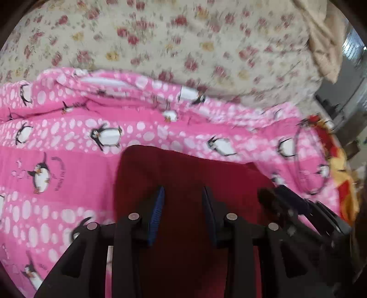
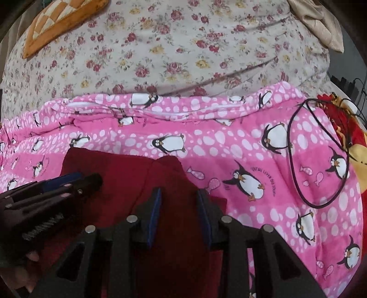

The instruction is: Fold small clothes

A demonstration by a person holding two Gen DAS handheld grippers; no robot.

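Right gripper (image 2: 179,194) jaws parted, opening over dark red garment (image 2: 114,165), nothing pinched; left gripper (image 1: 183,194) also unclenched above it, on pink penguin blanket (image 2: 229,142).

Pink penguin-print blanket (image 2: 229,146) spread near, cream floral bedsheet (image 2: 174,52) beyond it, orange checkered cushion (image 2: 57,20) far left, beige cloth (image 2: 321,25) far right (bunched), dark cord loop (image 2: 321,155) on the right

A dark red garment (image 2: 119,174) lies rumpled on the pink blanket (image 2: 229,146), lower left of the right wrist view, lower centre of the left
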